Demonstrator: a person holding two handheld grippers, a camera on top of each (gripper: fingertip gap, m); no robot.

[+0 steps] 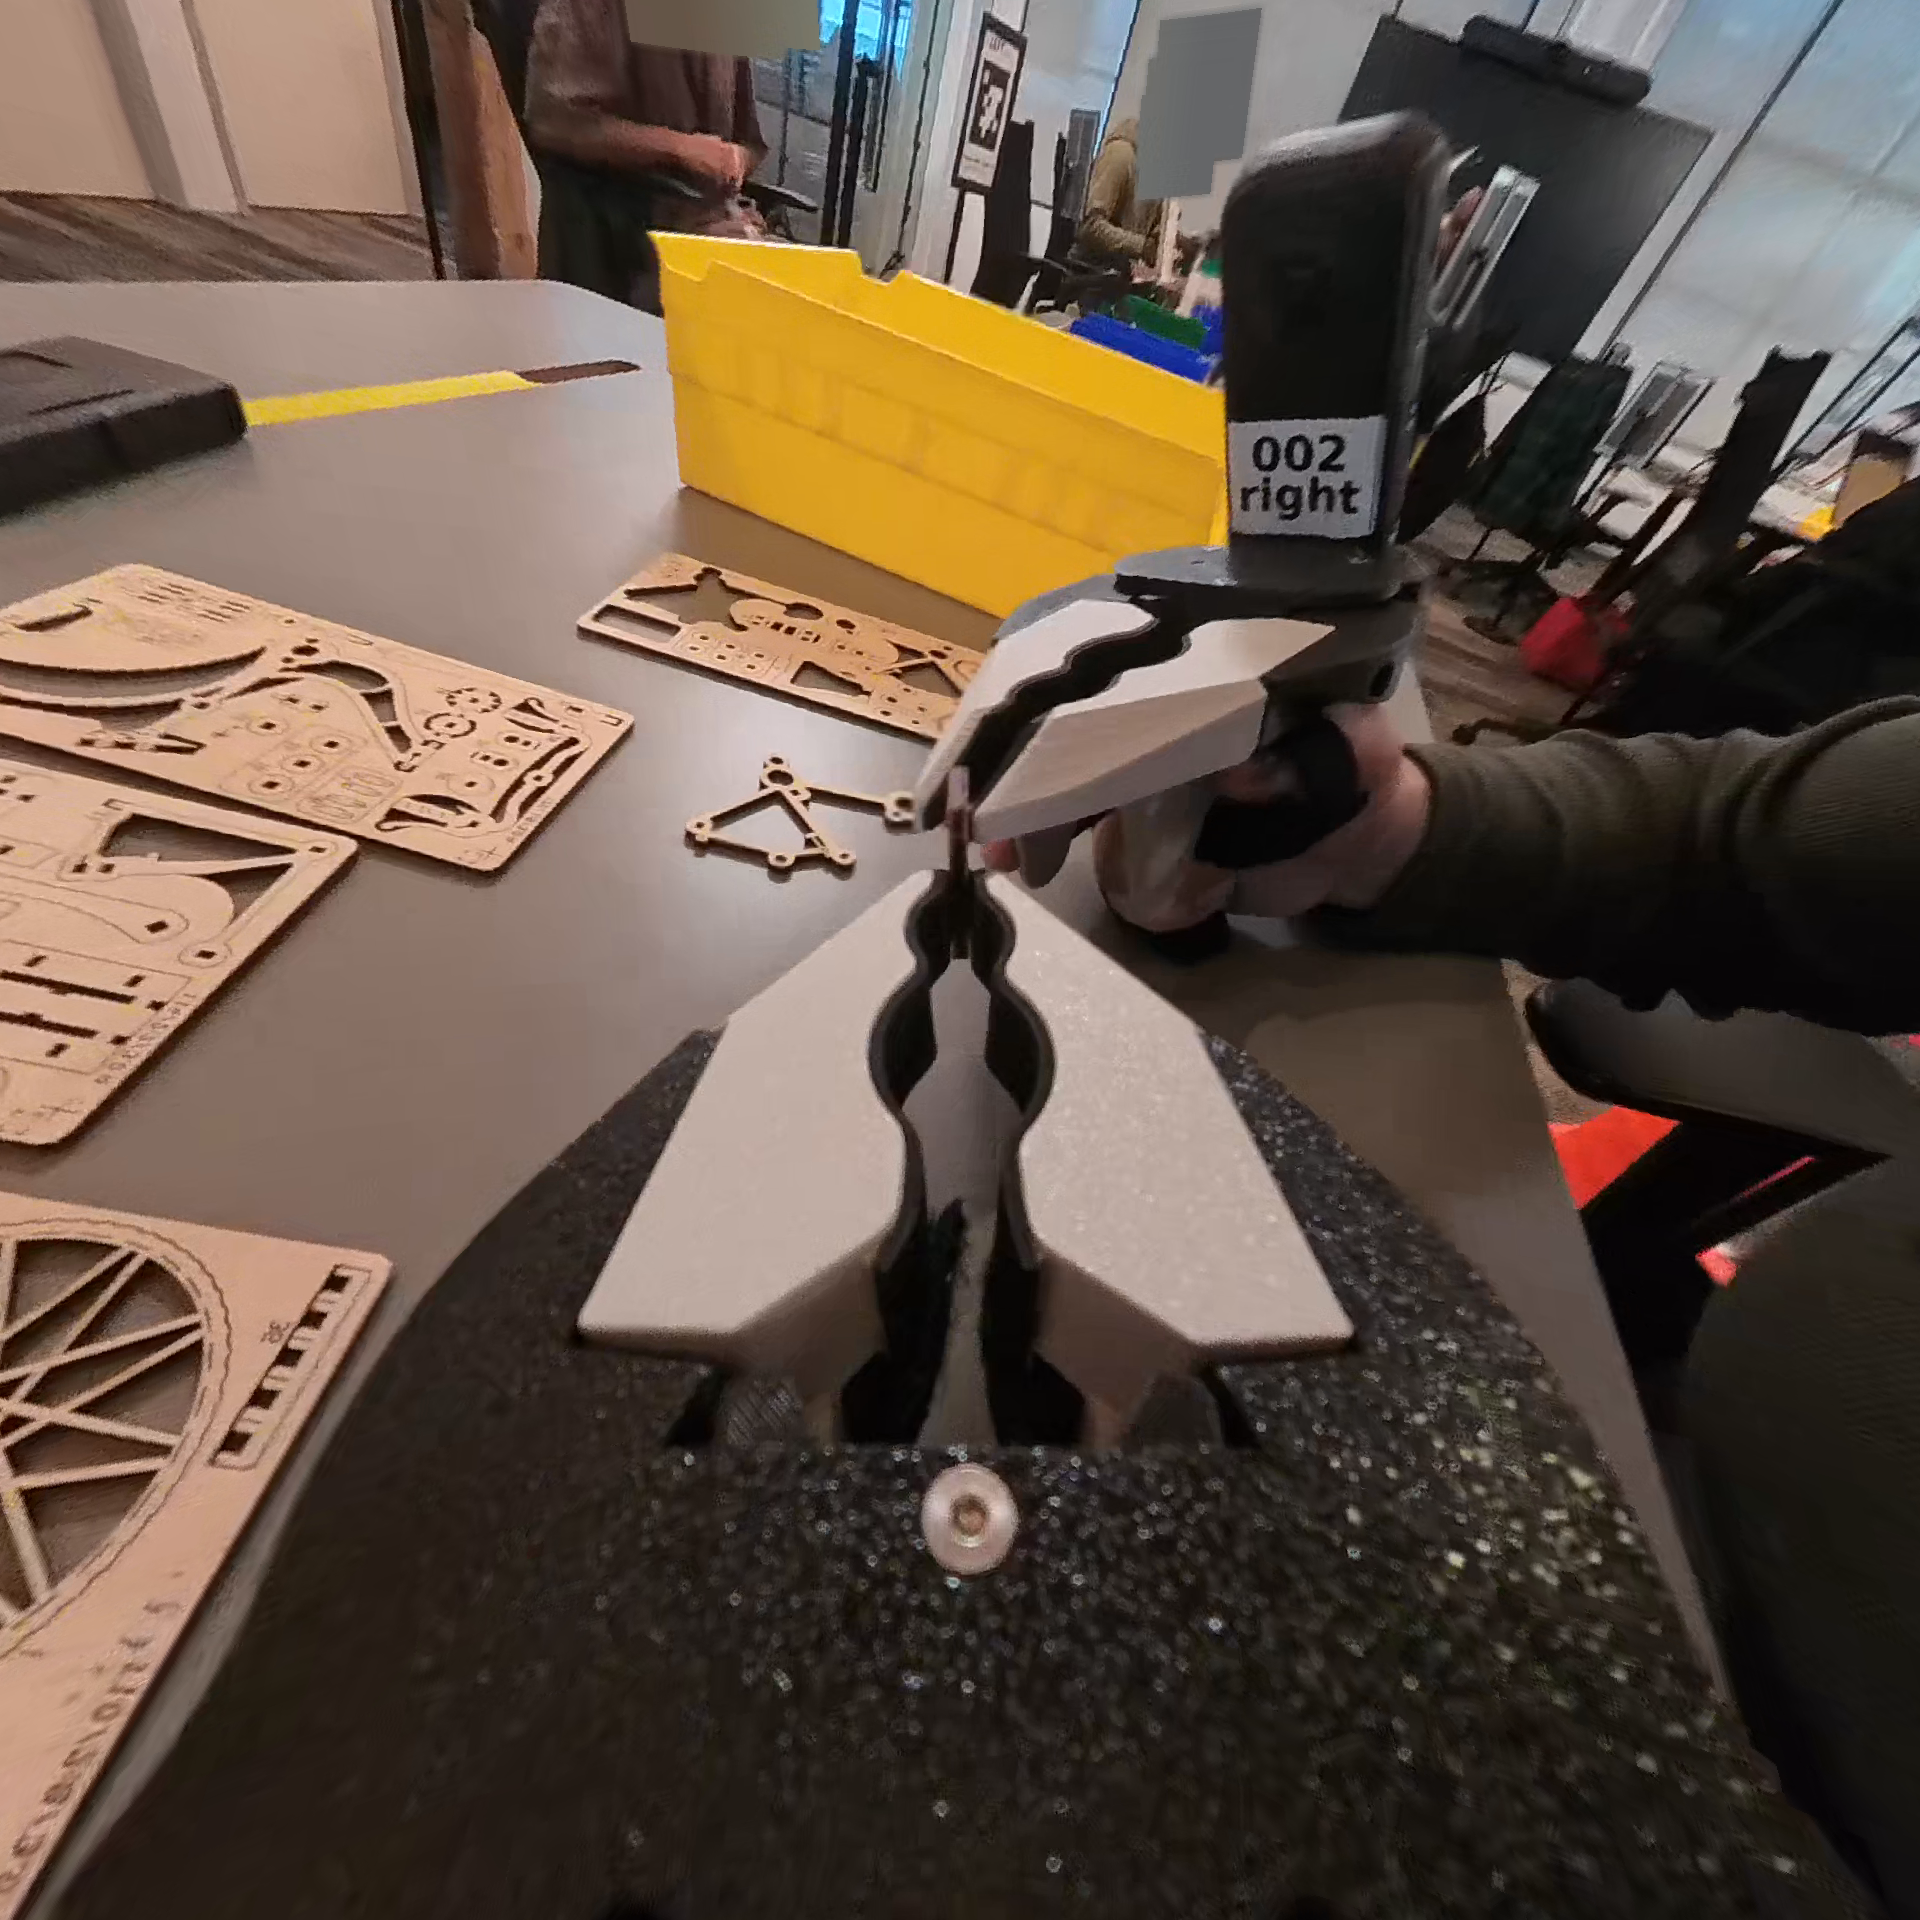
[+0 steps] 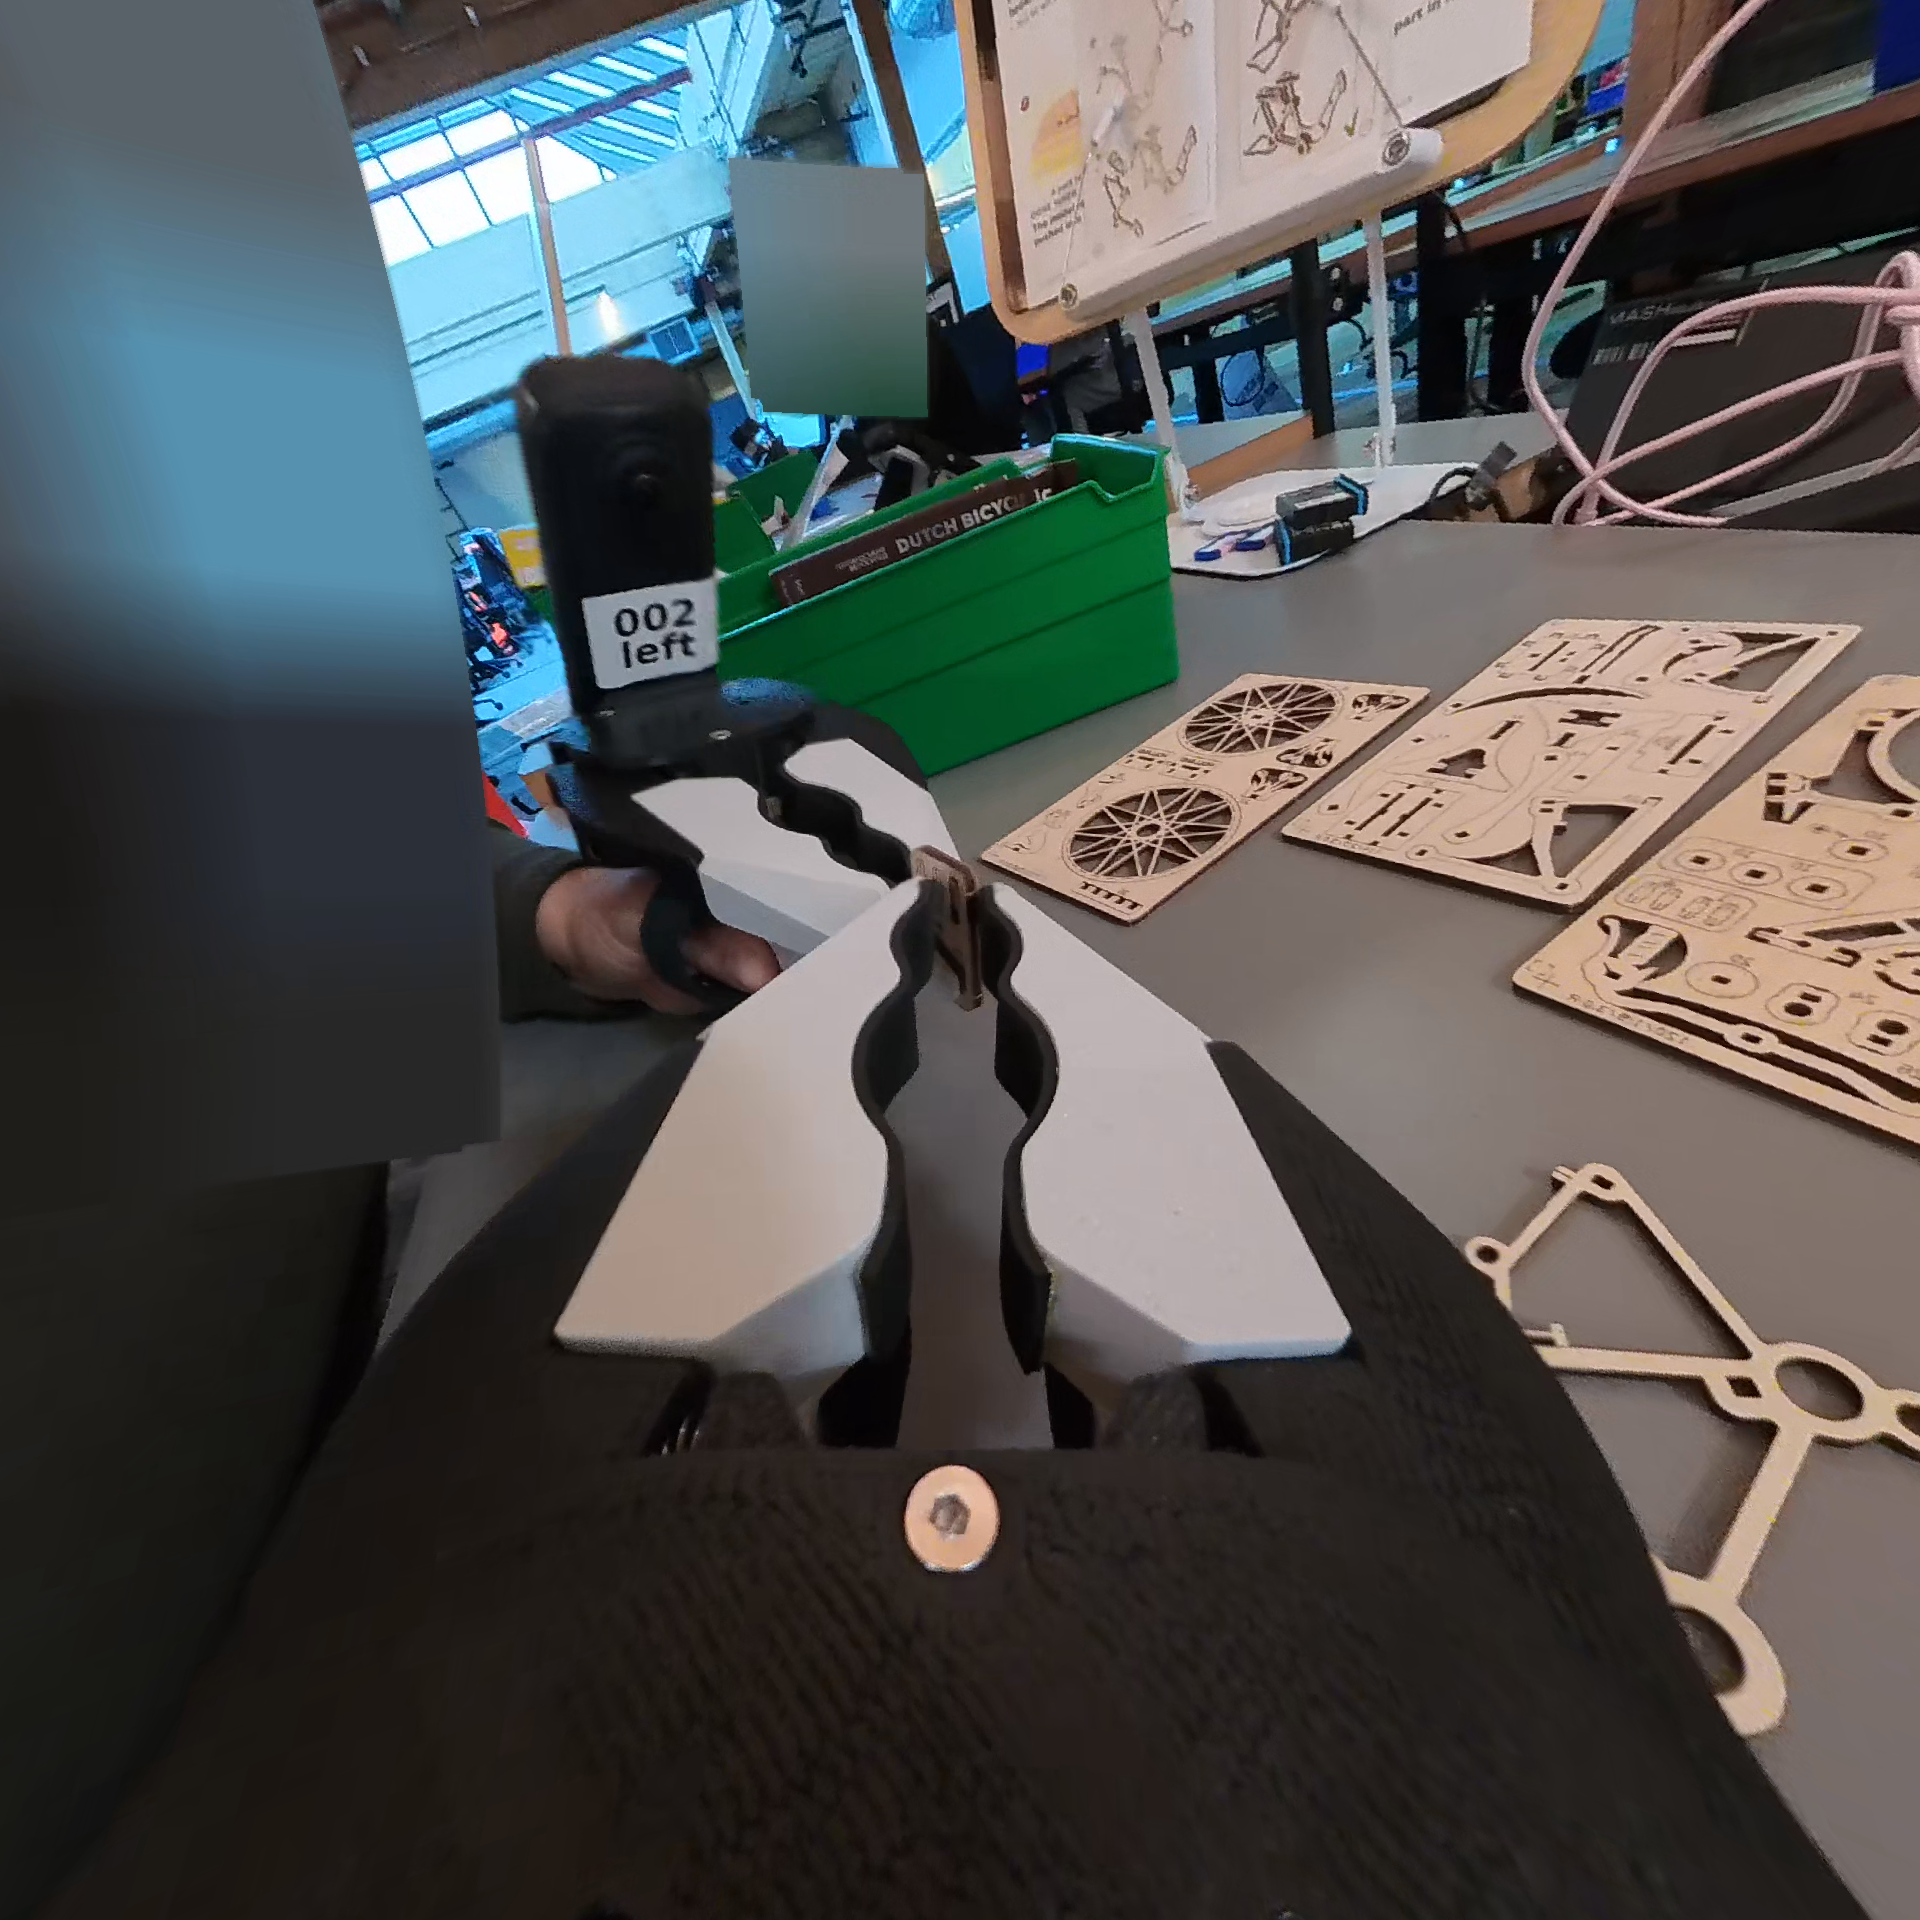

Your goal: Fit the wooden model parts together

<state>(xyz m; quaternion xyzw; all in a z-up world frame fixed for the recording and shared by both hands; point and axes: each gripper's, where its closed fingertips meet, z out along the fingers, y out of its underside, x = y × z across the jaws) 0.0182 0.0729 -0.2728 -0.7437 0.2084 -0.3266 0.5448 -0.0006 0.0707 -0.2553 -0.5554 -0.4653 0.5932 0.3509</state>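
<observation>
Right wrist view: both tongs, left (image 2: 914, 883) and right (image 2: 961, 940), pinch one small wooden piece (image 2: 961, 935).

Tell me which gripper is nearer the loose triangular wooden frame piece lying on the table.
Right. The right gripper hangs just beside the triangular wooden frame piece, nearly over one corner. The left gripper sits farther back, towards the table edge.

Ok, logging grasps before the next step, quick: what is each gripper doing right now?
Left gripper: closed on a small wooden part.
Right gripper: closed on a small wooden piece, tip to tip with the left.
</observation>
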